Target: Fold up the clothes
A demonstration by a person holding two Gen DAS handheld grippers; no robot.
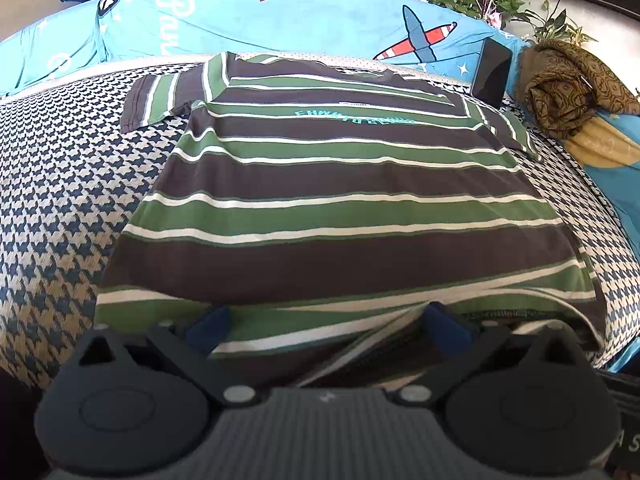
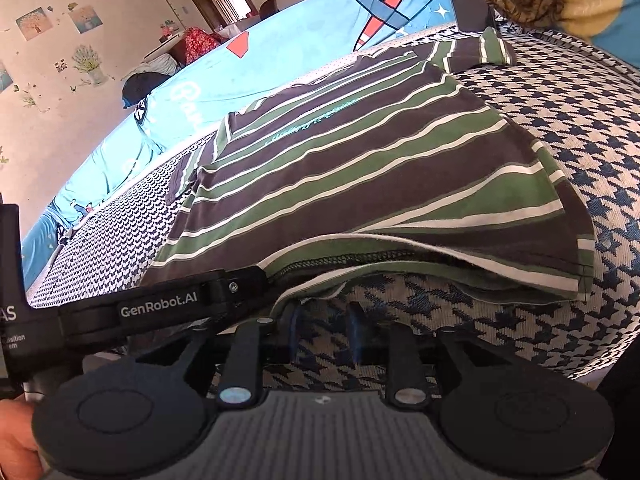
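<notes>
Shirt (image 1: 340, 184): flat on bedspread (image 1: 60, 184), hem at both tongs. Left gripper (image 1: 326, 320) wide open, empty; right gripper (image 2: 324, 330) partly open, empty, before hem.

Striped shirt (image 2: 360, 168) flat on houndstooth cover (image 2: 580, 128), right gripper (image 2: 324, 334) slightly parted at its lifted hem.

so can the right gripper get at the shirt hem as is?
Probably yes. The right gripper sits just short of the lifted hem, jaws slightly apart, only bare sofa cover between them.
</notes>
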